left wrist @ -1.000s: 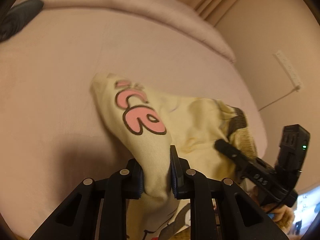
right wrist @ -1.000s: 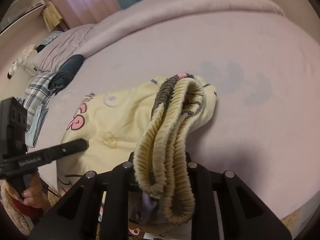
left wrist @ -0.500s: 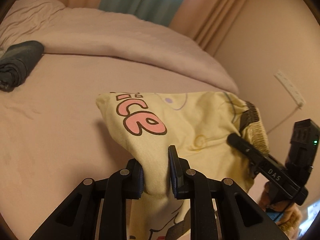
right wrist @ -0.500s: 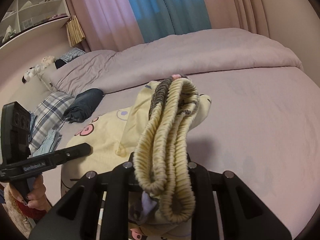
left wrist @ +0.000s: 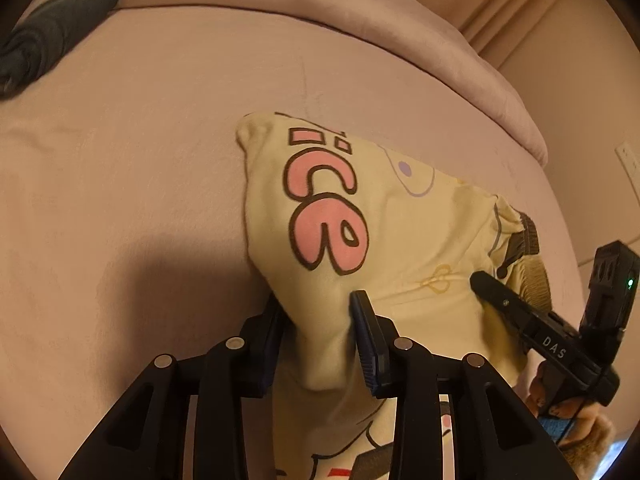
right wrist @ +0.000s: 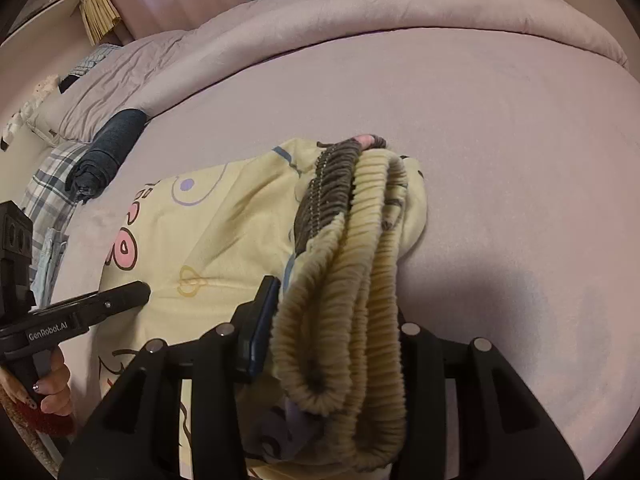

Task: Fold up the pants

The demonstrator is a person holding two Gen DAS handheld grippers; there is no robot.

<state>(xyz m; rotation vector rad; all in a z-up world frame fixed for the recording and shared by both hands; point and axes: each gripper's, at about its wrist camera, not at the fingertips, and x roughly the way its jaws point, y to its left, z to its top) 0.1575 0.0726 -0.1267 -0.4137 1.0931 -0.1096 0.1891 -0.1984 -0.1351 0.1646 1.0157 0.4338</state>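
Observation:
Yellow cartoon-print pants (left wrist: 400,220) lie folded on the pink bed sheet (left wrist: 140,160). In the left wrist view, my left gripper (left wrist: 320,328) has a fold of the leg end, by the pink letters, between its jaws. The jaws are opening and the cloth sits slack there. In the right wrist view, my right gripper (right wrist: 332,320) straddles the bunched ribbed waistband (right wrist: 360,260) of the pants (right wrist: 224,232). Its jaws are opening too, and the left pad stands just off the band. The right finger is hidden behind the band. Each gripper shows at the edge of the other's view.
A rolled dark garment (right wrist: 108,152) lies at the far left, beside plaid cloth (right wrist: 48,192). A folded duvet (right wrist: 360,12) runs across the back. A person's hand (right wrist: 52,388) holds the left gripper's handle. A wall socket (left wrist: 628,160) is on the right.
Both grippers have moved forward and down toward the sheet with the pants. Both sets of jaws now stand wider, and the cloth between them is looser.

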